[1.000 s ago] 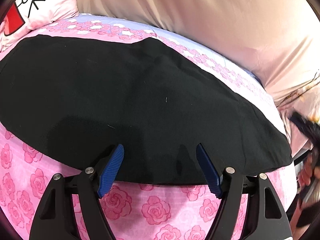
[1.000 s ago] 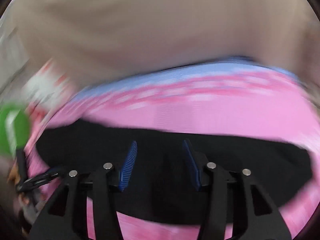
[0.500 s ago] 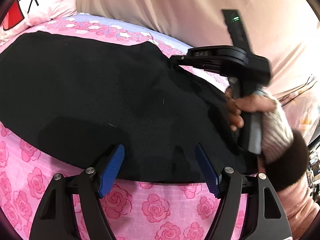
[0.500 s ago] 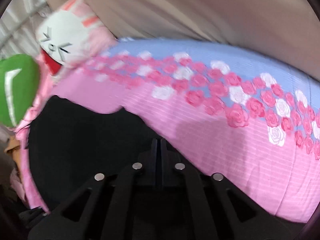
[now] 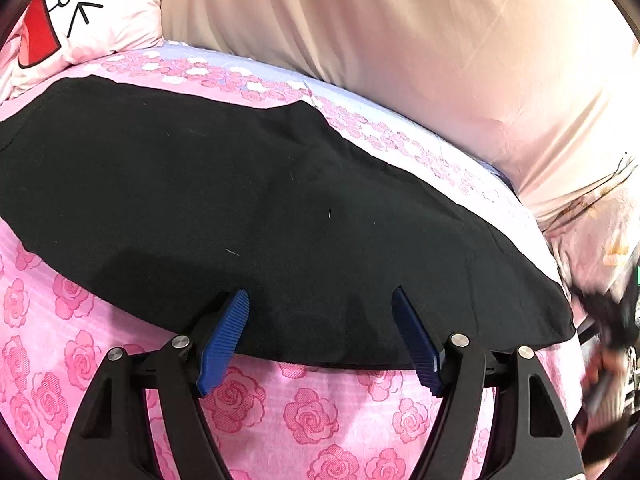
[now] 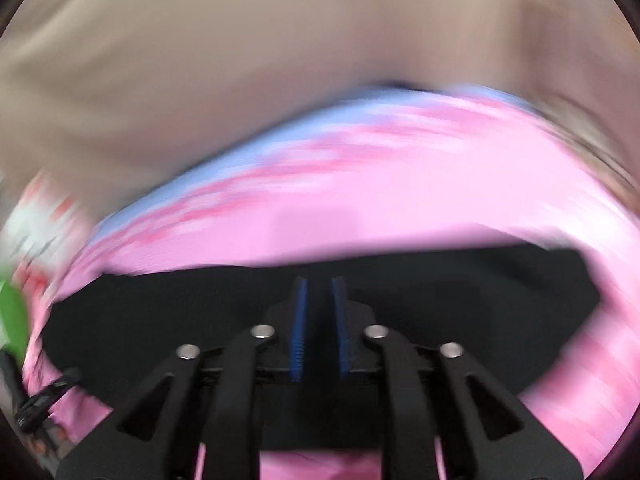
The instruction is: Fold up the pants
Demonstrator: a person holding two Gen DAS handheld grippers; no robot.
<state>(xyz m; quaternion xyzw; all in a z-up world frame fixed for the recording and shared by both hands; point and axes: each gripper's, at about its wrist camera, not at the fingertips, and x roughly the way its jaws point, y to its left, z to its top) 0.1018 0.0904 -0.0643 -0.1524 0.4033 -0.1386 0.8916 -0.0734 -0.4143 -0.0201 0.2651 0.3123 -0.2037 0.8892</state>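
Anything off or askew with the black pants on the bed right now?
Nothing stands out. The black fabric pants lie flat and smooth on the pink rose-print bedsheet, with no bunching or spill. Only a few pale lint specks show on the cloth. The right wrist view is motion-blurred, so fine detail there can't be checked.

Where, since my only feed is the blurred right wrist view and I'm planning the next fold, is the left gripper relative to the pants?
Observer: The left gripper is at the near long edge of the black pants, with its fingertips over the cloth.
Operator: Is it holding that edge?
Observer: No. Its jaws stand wide open and the cloth under them lies flat, ungripped.
Operator: Are the pants bunched anywhere?
Observer: Not that the left wrist view shows. They lie spread smooth across the pink rose-print bedsheet.
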